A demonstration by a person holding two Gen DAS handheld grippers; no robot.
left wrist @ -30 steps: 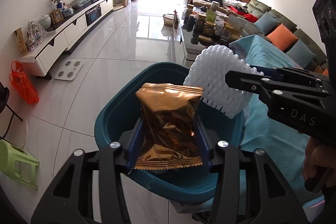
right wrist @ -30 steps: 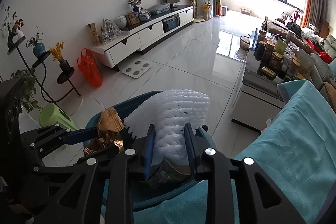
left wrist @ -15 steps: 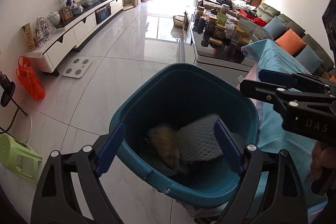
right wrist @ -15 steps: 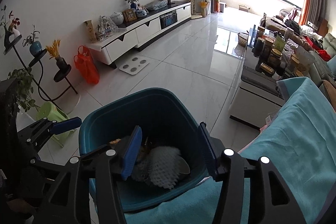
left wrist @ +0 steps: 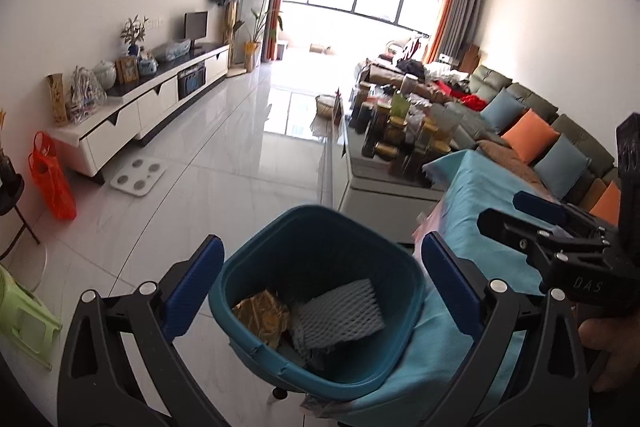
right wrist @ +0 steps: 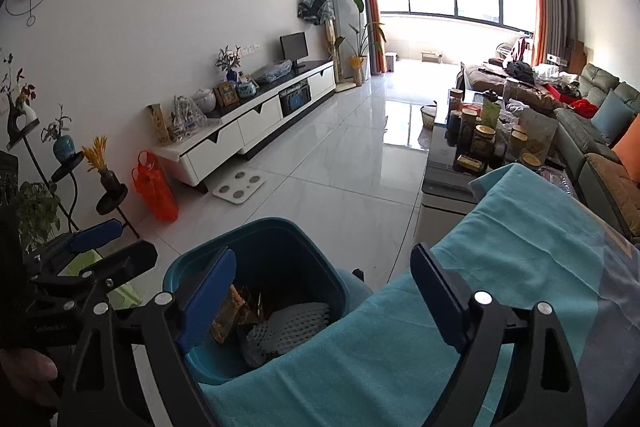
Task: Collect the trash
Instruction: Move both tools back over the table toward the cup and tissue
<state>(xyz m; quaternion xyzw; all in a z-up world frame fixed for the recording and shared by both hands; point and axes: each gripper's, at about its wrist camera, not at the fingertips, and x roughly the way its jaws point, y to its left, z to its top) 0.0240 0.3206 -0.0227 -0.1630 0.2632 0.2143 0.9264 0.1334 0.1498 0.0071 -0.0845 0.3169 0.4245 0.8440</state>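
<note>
My left tool (left wrist: 320, 283) and right tool (right wrist: 322, 291), jaws just spread wide, grip nothing; golden foil wrapper (left wrist: 262, 317) and white foam net (left wrist: 340, 309) lie in the teal plastic bin (left wrist: 320, 219). Next: seek more trash.

Both fisheye views look forward and downward along their own fingers, from close above a teal bin (left wrist: 320, 311) standing against a cloth-draped table (right wrist: 500, 267). The left wrist view has the bin at 6 o'clock and the right gripper (left wrist: 520, 211) at 3 o'clock. The right wrist view has the bin at 7 o'clock and the left gripper (right wrist: 116, 243) at 9 o'clock. Both share the bin, tiled floor and far window.
</note>
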